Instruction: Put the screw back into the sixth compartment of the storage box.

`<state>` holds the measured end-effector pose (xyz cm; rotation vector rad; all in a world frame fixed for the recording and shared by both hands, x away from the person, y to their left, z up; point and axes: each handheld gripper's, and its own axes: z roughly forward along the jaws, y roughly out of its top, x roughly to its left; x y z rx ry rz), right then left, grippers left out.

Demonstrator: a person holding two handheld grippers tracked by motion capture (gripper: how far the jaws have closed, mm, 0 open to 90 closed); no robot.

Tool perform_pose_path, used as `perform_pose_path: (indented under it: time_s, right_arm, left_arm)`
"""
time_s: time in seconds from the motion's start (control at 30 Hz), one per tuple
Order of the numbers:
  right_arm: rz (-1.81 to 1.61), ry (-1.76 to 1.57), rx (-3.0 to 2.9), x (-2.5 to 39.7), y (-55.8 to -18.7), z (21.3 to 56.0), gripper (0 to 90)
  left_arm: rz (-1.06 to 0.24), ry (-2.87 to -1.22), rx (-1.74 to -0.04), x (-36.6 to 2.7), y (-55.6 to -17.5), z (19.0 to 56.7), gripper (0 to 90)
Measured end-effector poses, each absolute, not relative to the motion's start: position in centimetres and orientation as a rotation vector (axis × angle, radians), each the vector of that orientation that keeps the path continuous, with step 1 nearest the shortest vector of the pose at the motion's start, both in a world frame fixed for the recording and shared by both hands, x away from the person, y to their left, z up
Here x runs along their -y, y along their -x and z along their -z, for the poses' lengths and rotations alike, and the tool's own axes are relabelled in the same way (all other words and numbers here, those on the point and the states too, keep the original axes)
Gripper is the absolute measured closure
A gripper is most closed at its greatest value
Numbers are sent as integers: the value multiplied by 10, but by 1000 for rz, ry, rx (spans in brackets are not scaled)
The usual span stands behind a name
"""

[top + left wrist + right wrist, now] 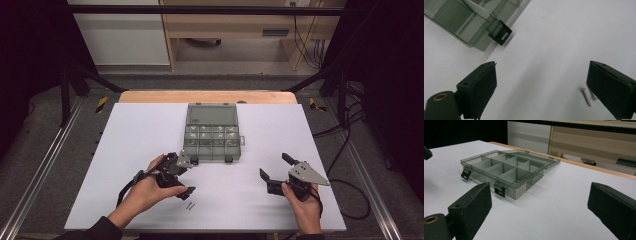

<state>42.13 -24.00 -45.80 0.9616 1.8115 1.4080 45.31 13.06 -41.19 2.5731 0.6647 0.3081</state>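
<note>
A smoky clear compartment box (212,136) lies in the middle of the white table top (130,150), lid folded flat behind it, small parts in its cells. My left gripper (190,176) stands open just in front of the box's near left corner, nothing between its jaws. Two small screws (190,205) lie on the table just nearer than it. In the left gripper view the screws (586,97) rest beside the right jaw, and a black latch (500,32) of the box shows ahead of the left gripper (542,66). My right gripper (276,167) is open and empty, right of the box.
In the right gripper view the box (506,170) sits ahead and left of the right gripper (540,187), two black latches hanging on its front wall. Beyond the table's wooden far edge (207,96) stand cabinets. Black frame bars and cables flank the table.
</note>
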Motion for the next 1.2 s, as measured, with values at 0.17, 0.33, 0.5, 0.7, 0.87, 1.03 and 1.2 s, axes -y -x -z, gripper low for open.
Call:
perform_pose_path:
  time_s: [0.17,0.33,0.5,0.7,0.87,1.03,1.2]
  right_arm:
    - [-1407,-961,-1814,239,-422,458,54]
    - [-1403,-955,-1819,239,-422,458,54]
    - [-1399,-956,-1824,238,-422,459,54]
    - [-1394,-952,-1835,237,-423,460,53]
    - [-1388,-946,-1845,236,-424,460,52]
    - [-1389,-947,-1839,237,-424,461,52]
    - [-1386,-950,-1843,236,-423,460,52]
  left_arm:
    - [-292,-2604,-649,-129,-448,412,84]
    - [-268,-2630,-621,-126,-443,413,84]
    - [-235,-2669,-598,-124,-439,417,84]
    - [-197,-2689,-584,-124,-435,419,98]
    - [-185,-2710,-594,-126,-435,420,106]
    - [-171,-2723,-600,-127,-434,421,106]
    - [-159,-2717,-610,-129,-435,424,127]
